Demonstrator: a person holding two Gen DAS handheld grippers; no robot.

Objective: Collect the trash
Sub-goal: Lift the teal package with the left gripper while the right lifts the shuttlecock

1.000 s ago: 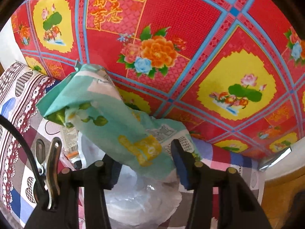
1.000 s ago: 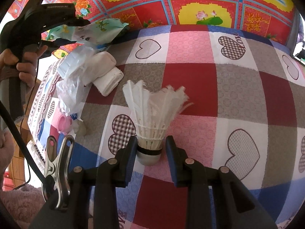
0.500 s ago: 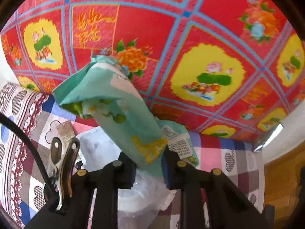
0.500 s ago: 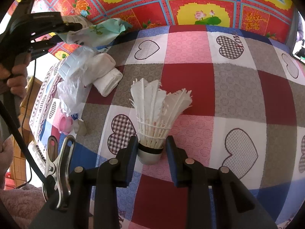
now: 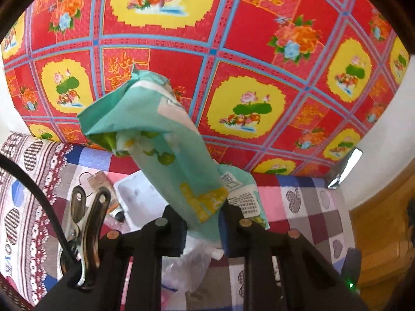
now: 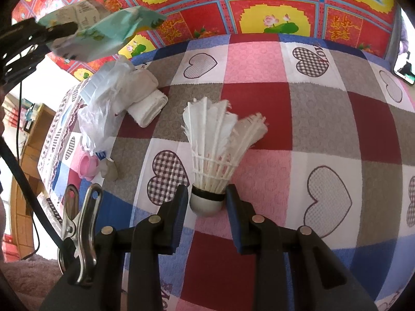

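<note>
We held a crumpled green wrapper point(image 5: 166, 140) pinched in our left gripper point(image 5: 201, 220) and a shuttlecock point(image 6: 215, 153) in our right gripper point(image 6: 206, 202).

Our left gripper's jaws had just been closing and now pressed on the wrapper's lower end; it hung in the air above the checked cloth point(image 6: 298, 119), its bottom edge hidden behind the fingers. Our right gripper's pads sat nearly closed against the shuttlecock's cork base, though we could not tell whether the cork rested on the cloth. To the left lay a clear plastic bag point(image 6: 103, 103) beside a white roll point(image 6: 147, 106); the small pink item point(image 6: 88, 165) below them was too blurred to identify. A red flowered sheet point(image 5: 259, 51) filled the background.
</note>
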